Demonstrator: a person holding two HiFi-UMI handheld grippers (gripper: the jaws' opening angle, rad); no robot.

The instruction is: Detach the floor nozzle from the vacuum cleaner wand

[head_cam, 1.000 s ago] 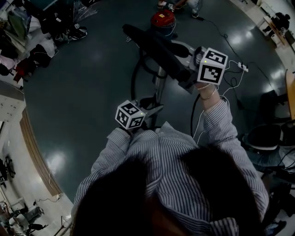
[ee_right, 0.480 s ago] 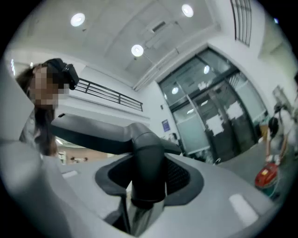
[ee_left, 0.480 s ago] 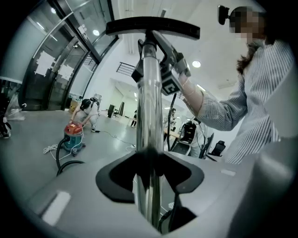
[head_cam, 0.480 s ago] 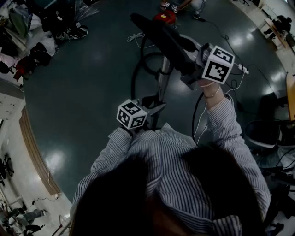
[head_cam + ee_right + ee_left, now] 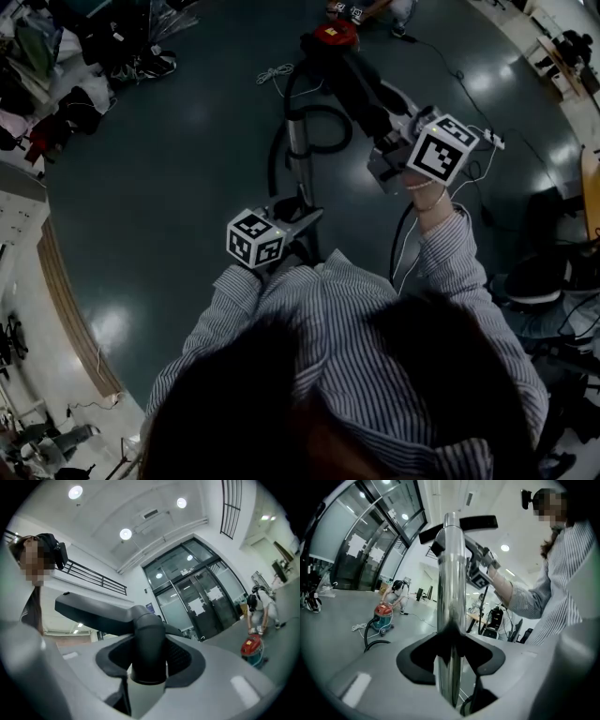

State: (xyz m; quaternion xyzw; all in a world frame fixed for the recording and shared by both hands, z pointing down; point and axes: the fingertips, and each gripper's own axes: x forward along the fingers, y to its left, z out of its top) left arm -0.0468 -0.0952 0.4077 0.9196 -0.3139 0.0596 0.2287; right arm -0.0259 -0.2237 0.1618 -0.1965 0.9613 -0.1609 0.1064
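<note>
My left gripper (image 5: 298, 216) (image 5: 451, 654) is shut on the chrome wand (image 5: 298, 155) (image 5: 451, 597), which stands upright between its jaws. The wand's top end shows bare, a little apart from the black floor nozzle (image 5: 352, 80) (image 5: 461, 526). My right gripper (image 5: 398, 141) (image 5: 149, 660) is shut on the nozzle's round neck (image 5: 149, 637), and the flat nozzle head (image 5: 93, 613) sticks out to the left above it. A black hose (image 5: 281, 141) loops from the wand toward the red vacuum canister (image 5: 334, 34) (image 5: 383, 613) (image 5: 251, 646) on the floor.
A person crouches beside the canister (image 5: 398, 590) (image 5: 260, 606). A white cable coil (image 5: 274, 73) lies on the floor, a power strip with cords (image 5: 489, 137) at the right. Piled belongings (image 5: 56, 84) line the far left; a chair (image 5: 539, 281) stands at the right.
The right gripper has carried the nozzle off the wand's end and away to the right. The wand's bare top now shows. The left gripper shifted slightly left with the wand.
</note>
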